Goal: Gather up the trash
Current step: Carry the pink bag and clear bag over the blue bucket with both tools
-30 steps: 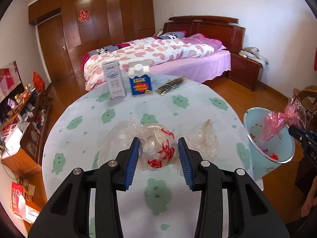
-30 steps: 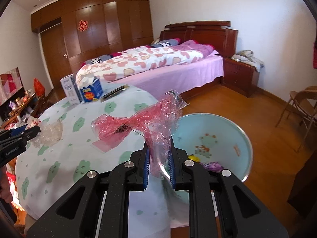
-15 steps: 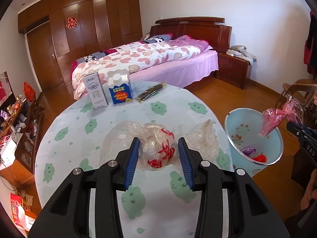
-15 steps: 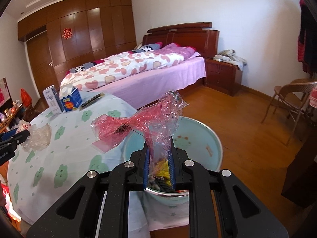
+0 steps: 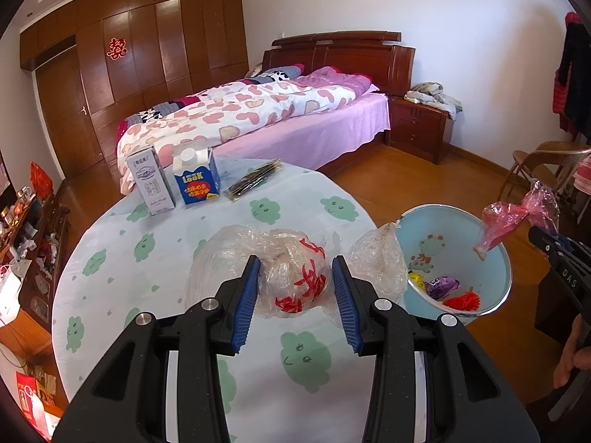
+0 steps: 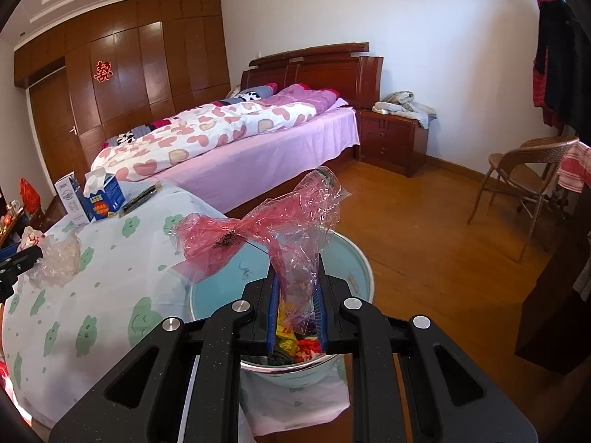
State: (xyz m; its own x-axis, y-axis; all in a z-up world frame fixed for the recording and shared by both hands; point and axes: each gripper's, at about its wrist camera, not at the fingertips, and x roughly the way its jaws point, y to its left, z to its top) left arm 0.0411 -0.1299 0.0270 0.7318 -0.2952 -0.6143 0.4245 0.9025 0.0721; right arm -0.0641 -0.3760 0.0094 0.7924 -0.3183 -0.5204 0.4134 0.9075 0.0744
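My left gripper [image 5: 295,261] is shut on a crumpled clear plastic bag with red print [image 5: 291,280], held above the round table [image 5: 147,258]. The bag's loose right lobe [image 5: 376,258] hangs at the rim of the light blue bin [image 5: 439,236] beside the table. My right gripper [image 6: 297,273] is shut on a pink cellophane wrapper [image 6: 258,232] and hovers over the bin [image 6: 356,258], which holds colourful wrappers. In the left wrist view the right gripper [image 5: 541,236] and its wrapper [image 5: 513,217] sit at the bin's right rim. The left gripper [image 6: 22,258] shows at the left edge of the right wrist view.
At the table's far side stand a white carton [image 5: 149,181] and a blue carton [image 5: 197,181], with a dark packet [image 5: 255,179] lying by them. A bed [image 5: 258,118], a nightstand [image 5: 417,129] and a wicker chair [image 6: 524,173] stand on the wood floor. A cluttered cabinet [image 5: 33,229] is left.
Both grippers have moved rightward with their loads. The right gripper's wrapper now hangs over the bin's opening, and the left gripper's bag has come up to the bin's rim.
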